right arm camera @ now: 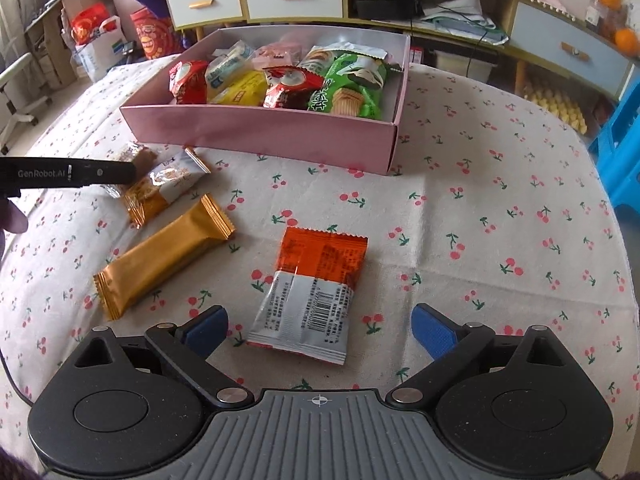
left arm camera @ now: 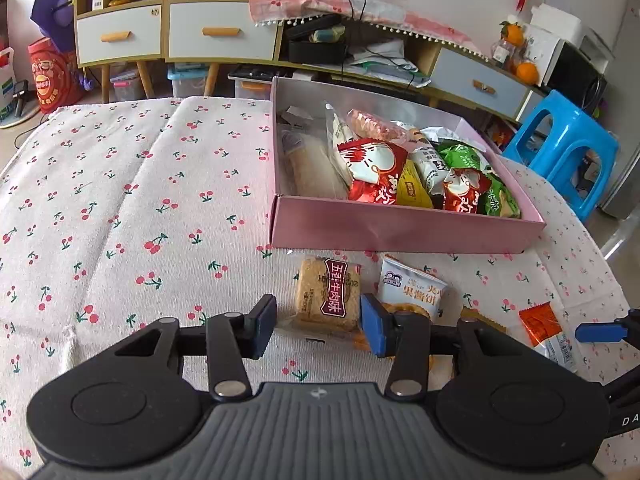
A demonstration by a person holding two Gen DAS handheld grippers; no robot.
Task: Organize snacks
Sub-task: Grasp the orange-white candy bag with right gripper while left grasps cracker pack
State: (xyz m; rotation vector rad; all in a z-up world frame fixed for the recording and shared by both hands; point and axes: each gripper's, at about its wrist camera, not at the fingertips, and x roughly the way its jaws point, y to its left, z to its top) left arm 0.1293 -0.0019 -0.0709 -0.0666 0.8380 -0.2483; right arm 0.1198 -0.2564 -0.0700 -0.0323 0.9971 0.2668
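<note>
My left gripper [left arm camera: 318, 326] sits low over the worktop [left arm camera: 120, 200], its jaws at a medium gap around the beef-flavour cracker pack [left arm camera: 328, 294], which lies just in front of the pink box [left arm camera: 400, 228]. Whether the pads are already pressing its sides I cannot tell; the pack looks flat on the cloth, so I judge it not yet lifted. It is a clear wrapper around a stiff brick of cracker: light, but brittle, so I would close gently on the 2 long edges, not on the crinkly end seals, which would slip.

Beside it, also just short of the pink box, lies the white and blue biscuit packet [left arm camera: 410, 290], its lower part hidden behind my right pad.

My right gripper [right arm camera: 318, 330] is spread wide and holds nothing. Between its pads, well in front of the box, lies the orange and silver sachet [right arm camera: 316, 288], back side up. It looks soft, thin and slick; I would take it across its narrow middle. To its left, further from the box's corner, lies the gold bar [right arm camera: 164, 256], firmer and easy to pinch crosswise.
</note>
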